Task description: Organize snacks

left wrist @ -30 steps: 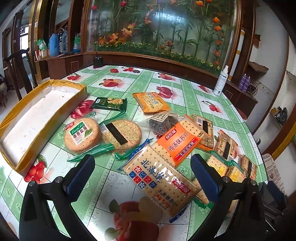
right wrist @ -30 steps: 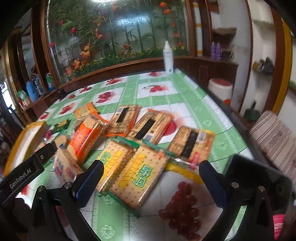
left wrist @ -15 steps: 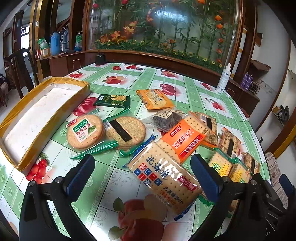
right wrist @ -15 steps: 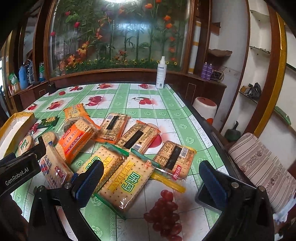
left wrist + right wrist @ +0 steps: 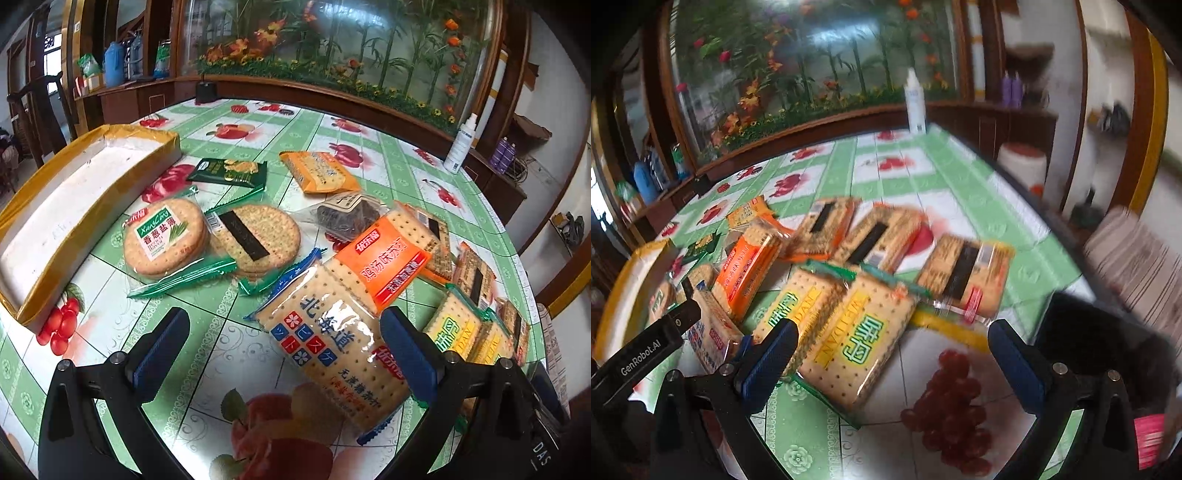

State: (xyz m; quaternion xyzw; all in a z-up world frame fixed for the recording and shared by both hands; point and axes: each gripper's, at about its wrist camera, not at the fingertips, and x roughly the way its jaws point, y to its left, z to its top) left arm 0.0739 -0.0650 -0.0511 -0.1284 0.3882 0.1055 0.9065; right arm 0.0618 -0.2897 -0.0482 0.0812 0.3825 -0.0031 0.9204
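Many snack packs lie on the round table. In the left wrist view my left gripper [image 5: 284, 345] hangs open just above a blue-labelled cracker pack [image 5: 332, 343], beside an orange-labelled pack [image 5: 388, 264]. Two round cracker packs [image 5: 164, 236] [image 5: 255, 240], a dark green packet [image 5: 229, 171] and an orange packet [image 5: 319, 171] lie farther off. A gold-rimmed white tray [image 5: 74, 192] sits at the left. In the blurred right wrist view my right gripper [image 5: 892, 354] is open over a yellow-labelled cracker pack [image 5: 860, 332], with nothing between its fingers.
A white spray bottle [image 5: 460, 142] stands near the table's far right edge. Brown cracker packs [image 5: 967, 275] lie toward the right rim. The left gripper's black body [image 5: 642, 350] shows at the right view's left. A wooden counter and planted glass wall lie behind.
The left gripper has crept forward and lower toward the blue-labelled pack. The right gripper swung back left and down over the yellow-labelled packs; its view is now blurred.
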